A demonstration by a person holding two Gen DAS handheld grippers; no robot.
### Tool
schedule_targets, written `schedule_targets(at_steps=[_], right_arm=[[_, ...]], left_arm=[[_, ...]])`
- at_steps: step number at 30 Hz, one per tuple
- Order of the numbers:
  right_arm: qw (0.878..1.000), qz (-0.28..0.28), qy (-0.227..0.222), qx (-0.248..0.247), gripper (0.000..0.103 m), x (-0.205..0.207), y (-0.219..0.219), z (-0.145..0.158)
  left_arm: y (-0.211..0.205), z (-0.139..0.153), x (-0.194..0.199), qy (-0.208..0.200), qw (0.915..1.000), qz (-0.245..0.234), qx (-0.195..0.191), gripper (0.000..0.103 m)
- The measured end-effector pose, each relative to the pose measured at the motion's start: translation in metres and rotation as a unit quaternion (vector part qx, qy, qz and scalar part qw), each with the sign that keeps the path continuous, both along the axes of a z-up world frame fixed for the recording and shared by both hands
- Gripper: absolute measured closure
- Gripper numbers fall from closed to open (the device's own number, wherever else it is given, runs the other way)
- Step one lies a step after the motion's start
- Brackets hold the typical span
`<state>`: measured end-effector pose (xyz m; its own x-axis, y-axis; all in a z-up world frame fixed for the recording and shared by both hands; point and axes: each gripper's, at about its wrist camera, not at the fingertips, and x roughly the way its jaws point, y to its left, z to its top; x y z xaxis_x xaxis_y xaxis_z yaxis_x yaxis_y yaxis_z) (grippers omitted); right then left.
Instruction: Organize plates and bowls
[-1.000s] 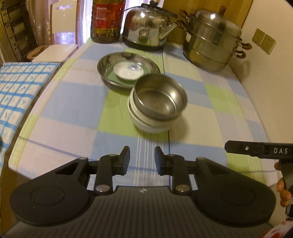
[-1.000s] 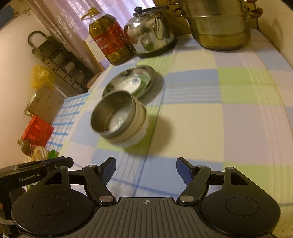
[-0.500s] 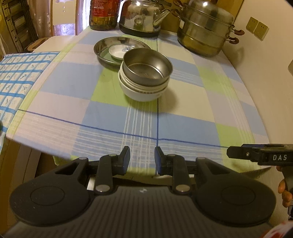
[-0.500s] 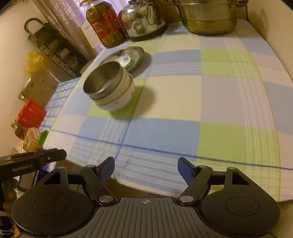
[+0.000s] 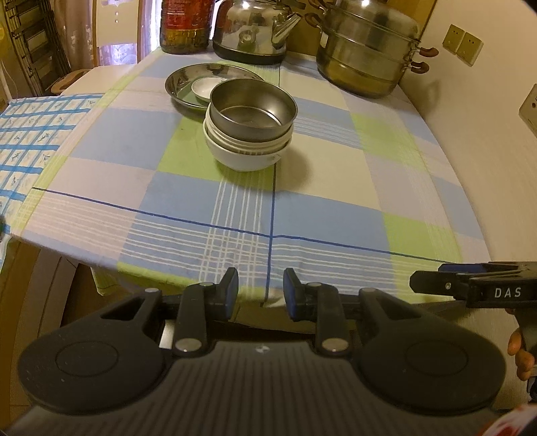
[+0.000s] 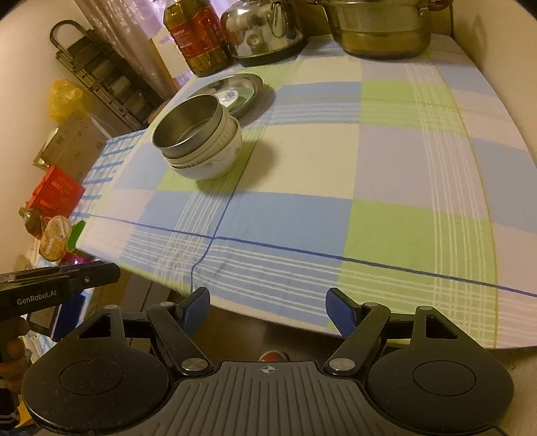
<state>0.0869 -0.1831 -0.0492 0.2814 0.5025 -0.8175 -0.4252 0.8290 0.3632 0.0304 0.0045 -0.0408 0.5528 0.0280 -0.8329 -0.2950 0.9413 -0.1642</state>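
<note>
We face a table under a blue, green and cream checked cloth (image 5: pixel 329 161), its near edge just ahead of both tools. At the back stand a stacked steel steamer pot (image 5: pixel 365 57), a shiny steel kettle (image 5: pixel 251 30) and a bottle of amber cooking oil (image 6: pixel 198 37), all clear of the work. Mid-table, a wide shallow steel plate (image 5: pixel 181 84) carries a small white saucer (image 5: pixel 204 88), and just in front of it a steel bowl (image 5: pixel 253 112) sits nested in white ceramic bowls (image 5: pixel 245 156); we judge this sorting largely done, like with like. Our left gripper (image 5: pixel 261 291) has its jaws narrowly parted around nothing. Our right gripper (image 6: pixel 267 309) has its jaws spread wide, also holding nothing. Both hang off the table edge, well apart from the dishes.
</note>
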Motion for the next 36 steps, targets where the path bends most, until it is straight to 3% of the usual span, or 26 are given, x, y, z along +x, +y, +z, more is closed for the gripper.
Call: schedule_targets(at_steps=[22, 31, 36], right_arm=[[1.000, 0.006, 0.004, 0.008, 0.027, 0.005, -0.006, -0.001], [1.000, -0.023, 0.004, 0.014, 0.027, 0.026, 0.001, -0.002], [0.999, -0.040, -0.023, 0.022, 0.028, 0.049, 0.013, 0.006]], left_arm=[[-0.007, 0.002, 0.000, 0.004, 0.9999, 0.007, 0.008, 0.078], [0.018, 0.005, 0.016, -0.015, 0.9995, 0.015, 0.025, 0.078], [0.043, 0.011, 0.040, -0.041, 0.9980, 0.016, 0.046, 0.078]])
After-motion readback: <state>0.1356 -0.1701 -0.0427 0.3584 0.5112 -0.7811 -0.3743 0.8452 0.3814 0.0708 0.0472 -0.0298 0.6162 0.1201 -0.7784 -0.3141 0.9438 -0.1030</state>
